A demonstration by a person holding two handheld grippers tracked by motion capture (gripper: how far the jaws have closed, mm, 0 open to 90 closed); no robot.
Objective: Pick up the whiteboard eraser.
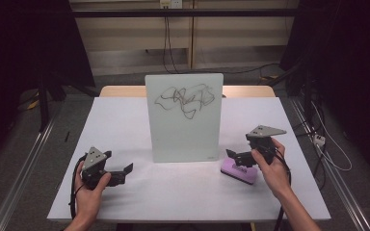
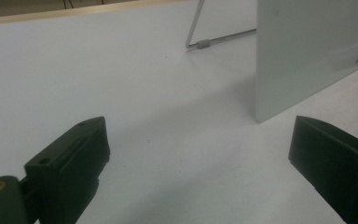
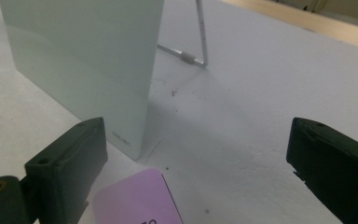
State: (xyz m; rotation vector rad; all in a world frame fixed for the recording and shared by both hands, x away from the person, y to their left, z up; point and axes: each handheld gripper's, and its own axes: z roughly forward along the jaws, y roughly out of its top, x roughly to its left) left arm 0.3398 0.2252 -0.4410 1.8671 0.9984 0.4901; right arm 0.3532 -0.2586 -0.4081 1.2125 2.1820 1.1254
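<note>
A white glass board [image 1: 183,118] stands upright in the middle of the table, with black scribbles on its upper half. A purple eraser [image 1: 238,172] lies flat on the table by the board's lower right corner. My right gripper [image 1: 236,158] hovers just above the eraser, open, pointing toward the board. In the right gripper view the eraser's corner [image 3: 137,200] lies low between the wide-apart jaws, touching neither, with the board [image 3: 84,60] beyond. My left gripper [image 1: 124,174] rests open at the front left, aimed at the board's left edge [image 2: 307,51], nothing between its jaws.
The white table [image 1: 173,197] has bare room in front of and beside the board. A wire stand [image 3: 200,42] props the board from behind. Dark floor, rails and loose cables surround the table.
</note>
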